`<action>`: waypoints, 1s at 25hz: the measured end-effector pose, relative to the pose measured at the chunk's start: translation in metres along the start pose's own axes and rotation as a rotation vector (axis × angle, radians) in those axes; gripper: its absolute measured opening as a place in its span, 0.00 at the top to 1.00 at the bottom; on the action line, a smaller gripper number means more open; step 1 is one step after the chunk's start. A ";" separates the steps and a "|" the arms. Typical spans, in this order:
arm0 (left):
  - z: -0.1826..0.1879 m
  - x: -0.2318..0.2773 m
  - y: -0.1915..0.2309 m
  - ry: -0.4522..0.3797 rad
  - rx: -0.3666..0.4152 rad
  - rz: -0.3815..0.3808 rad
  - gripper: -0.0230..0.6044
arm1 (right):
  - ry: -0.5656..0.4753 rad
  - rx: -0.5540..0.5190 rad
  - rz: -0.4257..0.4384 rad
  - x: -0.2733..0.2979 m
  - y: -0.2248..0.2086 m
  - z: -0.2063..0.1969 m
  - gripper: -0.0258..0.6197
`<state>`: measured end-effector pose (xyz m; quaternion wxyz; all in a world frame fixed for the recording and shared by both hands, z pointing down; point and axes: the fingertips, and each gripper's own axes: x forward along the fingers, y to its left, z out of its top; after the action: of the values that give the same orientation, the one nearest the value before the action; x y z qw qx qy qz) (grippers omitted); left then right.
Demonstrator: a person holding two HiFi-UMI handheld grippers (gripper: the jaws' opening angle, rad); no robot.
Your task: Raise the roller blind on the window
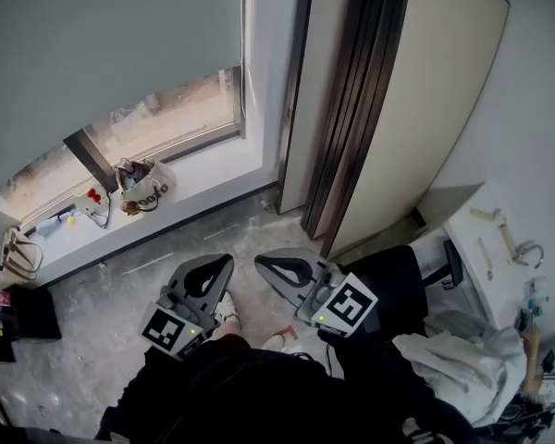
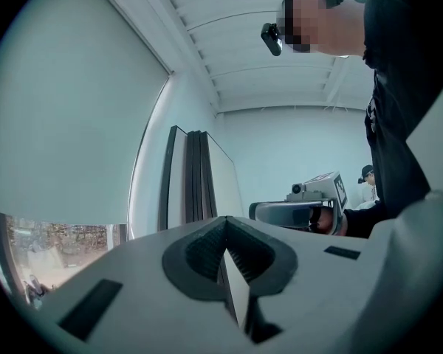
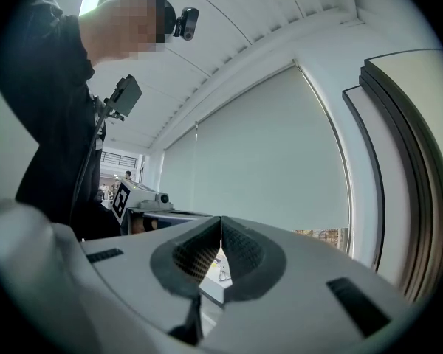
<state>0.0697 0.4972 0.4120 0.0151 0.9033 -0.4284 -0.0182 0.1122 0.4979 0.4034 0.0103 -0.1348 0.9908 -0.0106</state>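
- Grey-green fabric of the roller blind (image 1: 102, 44) covers most of the window. Only a low strip of glass shows beneath its bottom edge, where daylight and the outdoors come through.
- That bottom edge runs side to side along the window's width, just above the window sill (image 1: 203, 169). A bag (image 1: 141, 185) and a few small items sit on the sill.
- The left gripper (image 1: 227, 263) is held low, close to the person's body. Its jaws are pressed fully together with nothing between them, as the left gripper view confirms.
- The right gripper (image 1: 265, 262) is just beside it at the same height. Its jaws are likewise closed and empty.
- From both grippers the blind lies ahead and upward, spreading off to the left. The floor and the sill lie between the grippers and the window, so neither one is near the blind.
- A thin line hangs down the blind's right edge, next to the window frame. It may be the pull cord, but it is too fine to be sure.
- That edge sits roughly straight ahead of the gap between the two grippers, so neither has a clear advantage. The left one is on the window's side, while tall panels (image 1: 388, 109) lean against the wall ahead of the right one.
- As I judge it, the task has not started. The next move calls for stepping forward, lifting a gripper toward that right edge and opening its jaws.
- In the right gripper view the blind (image 3: 258, 161) fills the space ahead, and in the left gripper view it (image 2: 66, 124) lies off to the left.
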 end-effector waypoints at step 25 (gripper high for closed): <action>0.009 0.056 0.248 0.002 -0.057 -0.083 0.95 | 0.031 -0.016 -0.071 0.209 -0.150 0.006 0.95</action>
<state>-0.0875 0.2968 0.4120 0.0405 0.9195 -0.3898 -0.0299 -0.0488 0.2975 0.3971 -0.0063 -0.1700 0.9854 -0.0053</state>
